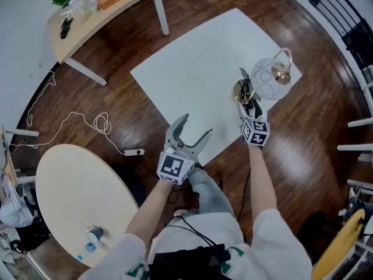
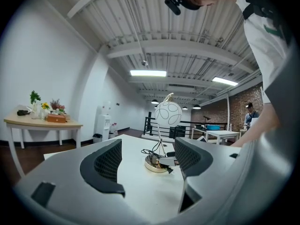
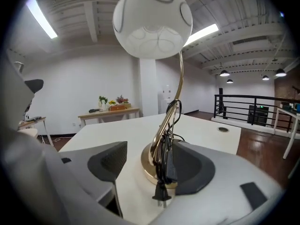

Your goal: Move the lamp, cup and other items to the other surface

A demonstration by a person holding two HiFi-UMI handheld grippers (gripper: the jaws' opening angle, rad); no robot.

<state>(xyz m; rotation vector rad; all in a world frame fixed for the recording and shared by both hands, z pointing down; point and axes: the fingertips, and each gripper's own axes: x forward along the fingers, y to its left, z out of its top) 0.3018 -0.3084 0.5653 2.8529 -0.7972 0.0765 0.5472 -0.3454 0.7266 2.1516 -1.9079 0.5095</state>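
A lamp (image 1: 271, 79) with a white globe shade and a brass stem and base stands near the right corner of the white table (image 1: 192, 74). My right gripper (image 1: 249, 107) is open at its base. In the right gripper view the stem, with the black cord (image 3: 165, 161) wrapped around it, stands between the jaws of the right gripper (image 3: 147, 165); the left pad is clear of it. The plug (image 3: 162, 194) hangs at the base's near edge. My left gripper (image 1: 195, 127) hovers open and empty over the table's near edge. A blue cup (image 1: 95, 234) sits on the round beige table (image 1: 70, 185).
A wooden desk (image 1: 125, 4) at the back left carries plants and a box. A power strip (image 1: 134, 152) and a white cable lie on the dark wood floor. Black railings (image 1: 344, 16) run along the right. A small bottle (image 1: 88, 247) stands next to the cup.
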